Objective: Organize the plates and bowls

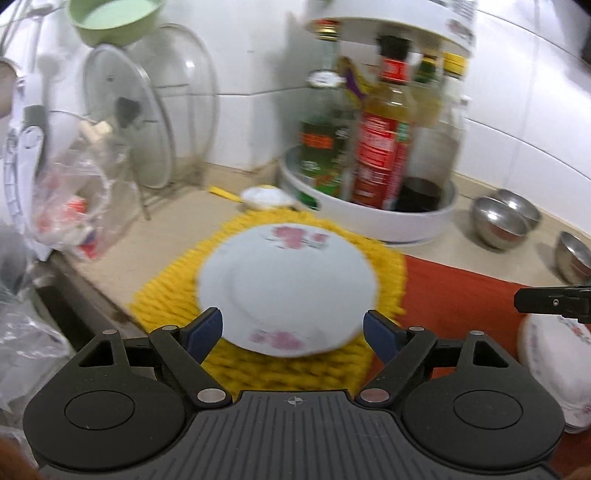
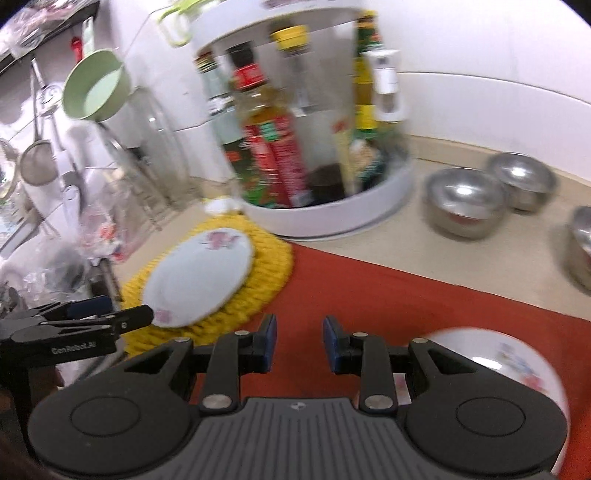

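Tongs first: the left gripper (image 1: 293, 334) stands with its blue pads (image 1: 205, 332) wide apart, one on either side of the near rim of a white plate with pink flowers (image 1: 286, 288), neither pad pressing on it. That plate lies flat on a round yellow woven mat (image 1: 170, 291), whose edge shows all around it. The right gripper (image 2: 300, 341) has its pads drawn close with a narrow gap, nothing between them, above a red cloth (image 2: 388, 291) that offers bare room ahead. Just right of it a white floral bowl (image 2: 517, 363) sits on the cloth, partly hidden by the gripper body. Behind the mat a white round rack of sauce bottles (image 1: 417, 221) stands on the beige counter (image 2: 406, 236), its base near the mat's far edge. Right of the rack, three steel bowls (image 2: 463, 205) sit upright, well apart from the plate. To the left, glass pot lids (image 1: 147, 122) stand in a wire holder, with a green basin (image 1: 116, 20) above, and clear plastic bags (image 1: 70, 206) crowd the counter's left edge.
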Motion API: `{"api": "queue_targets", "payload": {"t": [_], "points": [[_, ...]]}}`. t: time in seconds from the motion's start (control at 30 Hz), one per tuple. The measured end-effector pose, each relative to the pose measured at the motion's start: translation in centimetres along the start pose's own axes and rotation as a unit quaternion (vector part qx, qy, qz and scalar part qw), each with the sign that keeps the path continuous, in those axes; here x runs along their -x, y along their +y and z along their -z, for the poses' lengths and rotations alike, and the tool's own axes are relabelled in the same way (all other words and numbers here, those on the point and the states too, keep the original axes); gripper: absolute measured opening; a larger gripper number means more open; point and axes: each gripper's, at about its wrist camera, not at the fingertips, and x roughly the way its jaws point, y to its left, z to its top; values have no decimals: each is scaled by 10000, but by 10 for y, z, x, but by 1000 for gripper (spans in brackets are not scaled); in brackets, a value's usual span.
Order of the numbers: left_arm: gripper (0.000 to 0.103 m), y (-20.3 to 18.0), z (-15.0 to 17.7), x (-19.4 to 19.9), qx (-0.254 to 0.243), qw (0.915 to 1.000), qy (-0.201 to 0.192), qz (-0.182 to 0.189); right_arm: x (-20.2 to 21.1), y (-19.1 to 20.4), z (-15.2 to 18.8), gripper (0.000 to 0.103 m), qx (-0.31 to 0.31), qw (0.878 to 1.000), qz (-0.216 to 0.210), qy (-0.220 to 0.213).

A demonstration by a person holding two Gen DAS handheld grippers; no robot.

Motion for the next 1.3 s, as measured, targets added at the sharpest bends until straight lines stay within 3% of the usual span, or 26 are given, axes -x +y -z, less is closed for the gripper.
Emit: {"api": "queue_targets", "payload": {"t": [0.27, 0.73, 1.3], "points": [[89, 42, -14, -31, 143, 9997, 99, -154, -56, 38, -22, 25, 14, 9995, -247, 173], [89, 61, -24, -89, 126, 9984, 508, 206, -136, 49, -39, 25, -349, 9978, -104, 547], [82, 62, -29, -123, 116, 9961, 699, 522, -174, 54, -44, 25, -401, 9955, -121, 846]]}}
